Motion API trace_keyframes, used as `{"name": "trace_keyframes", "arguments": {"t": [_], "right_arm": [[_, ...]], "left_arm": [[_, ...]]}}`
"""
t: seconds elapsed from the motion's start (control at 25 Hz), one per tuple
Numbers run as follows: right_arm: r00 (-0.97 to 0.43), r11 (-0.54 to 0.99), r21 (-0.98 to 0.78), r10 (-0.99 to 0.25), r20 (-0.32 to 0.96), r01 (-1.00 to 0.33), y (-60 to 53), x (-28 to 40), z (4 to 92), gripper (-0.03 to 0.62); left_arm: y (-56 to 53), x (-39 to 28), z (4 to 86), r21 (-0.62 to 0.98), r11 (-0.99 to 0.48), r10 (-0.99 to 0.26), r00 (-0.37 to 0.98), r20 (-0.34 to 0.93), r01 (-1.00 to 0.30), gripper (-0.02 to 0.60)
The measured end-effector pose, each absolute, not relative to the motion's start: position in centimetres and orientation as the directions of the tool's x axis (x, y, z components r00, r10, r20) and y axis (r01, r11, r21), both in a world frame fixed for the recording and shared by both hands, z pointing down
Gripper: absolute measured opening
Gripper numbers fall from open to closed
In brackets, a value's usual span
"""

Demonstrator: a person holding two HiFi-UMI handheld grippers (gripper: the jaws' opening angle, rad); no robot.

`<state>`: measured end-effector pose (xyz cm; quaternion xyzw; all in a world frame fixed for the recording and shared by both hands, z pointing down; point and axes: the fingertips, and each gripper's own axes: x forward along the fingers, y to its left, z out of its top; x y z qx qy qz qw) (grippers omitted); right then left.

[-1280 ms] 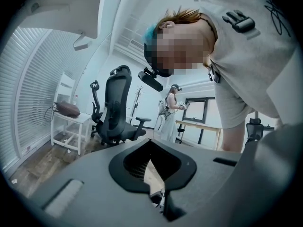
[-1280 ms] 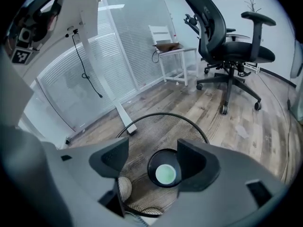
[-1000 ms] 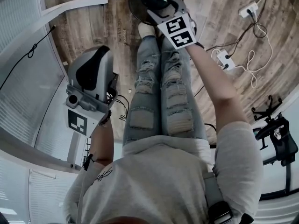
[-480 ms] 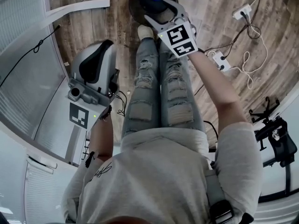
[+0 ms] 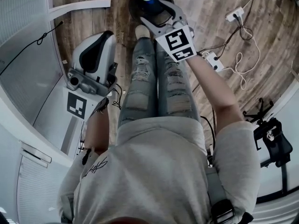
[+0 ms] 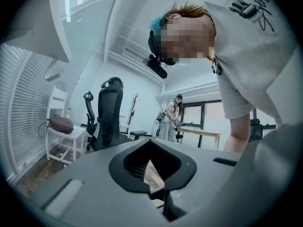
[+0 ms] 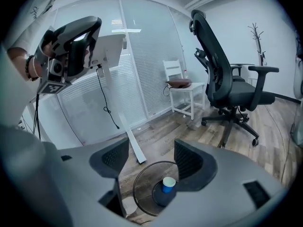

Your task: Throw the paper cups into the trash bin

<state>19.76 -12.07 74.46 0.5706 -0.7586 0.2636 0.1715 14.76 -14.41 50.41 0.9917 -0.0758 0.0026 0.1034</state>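
Grey plastic fingers (image 7: 189, 161) of the right gripper (image 7: 151, 162) were spread well apart, and nothing was held between them. Below the gap, a blue paper cup with a white rim (image 7: 168, 184) was seen upright, mouth upward, on the dark bottom of a round, dark trash bin (image 7: 134, 189). No contact was made between the cup and the fingers, which were held above the bin's opening. The bin was set on a wood-plank floor (image 7: 156, 131), just beyond the person's torn blue jeans (image 5: 159, 87) in the head view.

The ribbed dark fingers (image 6: 135, 162) of the left gripper (image 6: 152, 169) were drawn almost together, so that only a thin wedge of background was left between them, and nothing was clamped there. That gripper was held out at the person's left side, well apart from the bin and turned away from it, beside a white tabletop edge (image 5: 74, 8).

Farther out on the floor, a slanted white desk leg (image 7: 128, 136), a black high-backed office chair on castors (image 7: 227, 79) and a small white side table carrying a brown bag (image 7: 182, 91) were visible. White power strips with looped cables (image 5: 212, 59) were laid on the planks to the person's right.
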Motion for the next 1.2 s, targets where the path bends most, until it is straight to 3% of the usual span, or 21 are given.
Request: {"name": "trace_keyframes", "arguments": {"t": [1.2], "right_arm": [[-0.256, 0.195, -0.190, -0.886, 0.387, -0.962, -10.7, 21.7, 53.2, 0.301]], "left_arm": [[-12.8, 15.9, 40.1, 0.149, -0.982, -0.119, 0.993, -0.011, -0.116, 0.003]]}}
